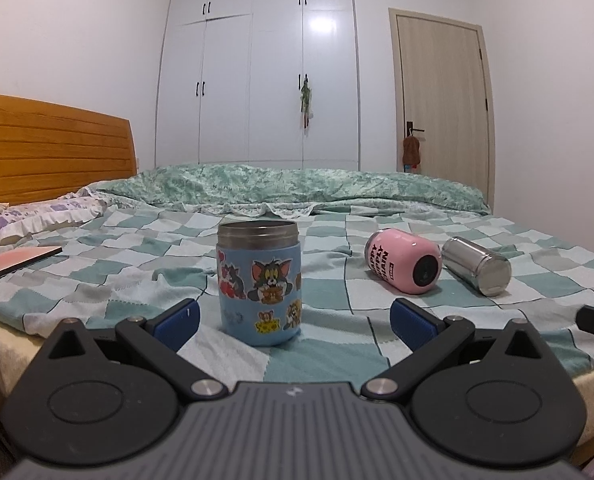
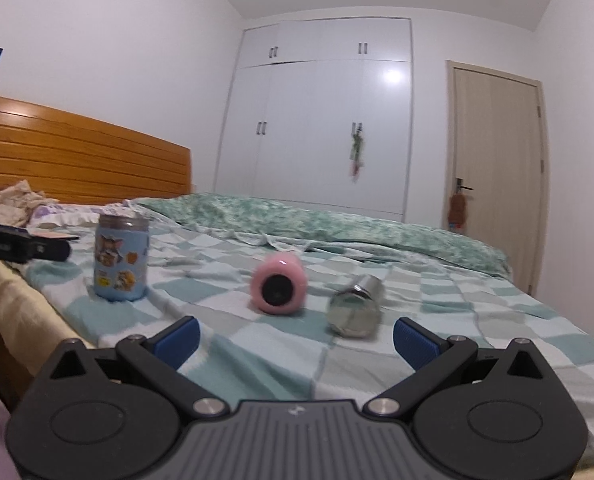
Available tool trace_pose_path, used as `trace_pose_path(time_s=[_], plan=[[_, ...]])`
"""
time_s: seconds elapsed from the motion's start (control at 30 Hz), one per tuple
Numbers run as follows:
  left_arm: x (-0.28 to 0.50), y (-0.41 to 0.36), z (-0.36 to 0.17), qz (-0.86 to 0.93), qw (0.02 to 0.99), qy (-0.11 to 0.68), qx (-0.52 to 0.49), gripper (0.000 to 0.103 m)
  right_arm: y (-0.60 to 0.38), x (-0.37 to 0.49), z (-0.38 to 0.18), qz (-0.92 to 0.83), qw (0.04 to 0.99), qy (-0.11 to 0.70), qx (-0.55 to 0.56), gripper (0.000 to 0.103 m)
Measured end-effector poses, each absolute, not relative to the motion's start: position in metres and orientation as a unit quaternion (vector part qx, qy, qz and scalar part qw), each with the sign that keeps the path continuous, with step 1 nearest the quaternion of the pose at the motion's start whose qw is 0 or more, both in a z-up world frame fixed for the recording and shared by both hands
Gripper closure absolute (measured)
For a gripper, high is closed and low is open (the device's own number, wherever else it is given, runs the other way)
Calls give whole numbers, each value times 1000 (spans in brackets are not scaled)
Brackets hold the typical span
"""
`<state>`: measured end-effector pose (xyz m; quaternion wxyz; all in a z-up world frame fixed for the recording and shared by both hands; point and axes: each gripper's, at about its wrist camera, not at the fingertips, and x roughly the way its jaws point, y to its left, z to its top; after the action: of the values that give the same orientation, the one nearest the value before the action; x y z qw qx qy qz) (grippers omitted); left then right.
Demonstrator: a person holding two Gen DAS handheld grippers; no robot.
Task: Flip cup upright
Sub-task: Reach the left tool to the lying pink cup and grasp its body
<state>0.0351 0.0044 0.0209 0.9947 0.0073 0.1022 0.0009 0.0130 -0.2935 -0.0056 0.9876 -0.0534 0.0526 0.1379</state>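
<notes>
A blue cartoon-sticker cup stands upright on the checked bedspread, just beyond my open, empty left gripper. A pink cup lies on its side, base toward me. A steel cup lies on its side to its right. In the right wrist view the blue cup stands at the left, the pink cup and steel cup lie ahead of my open, empty right gripper. The steel cup is nearest its right finger.
A folded green quilt lies across the far side of the bed. Pillows and a flat notebook sit at the left by the wooden headboard. The near bed edge runs along the left. The other gripper shows at the left.
</notes>
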Motion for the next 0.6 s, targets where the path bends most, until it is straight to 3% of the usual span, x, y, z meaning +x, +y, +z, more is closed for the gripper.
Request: trace_pose_path(time_s=[0.6], plan=[[166,-68,70,-63,981,184,29,0,-301,138,35,148,984,93,-38,0]])
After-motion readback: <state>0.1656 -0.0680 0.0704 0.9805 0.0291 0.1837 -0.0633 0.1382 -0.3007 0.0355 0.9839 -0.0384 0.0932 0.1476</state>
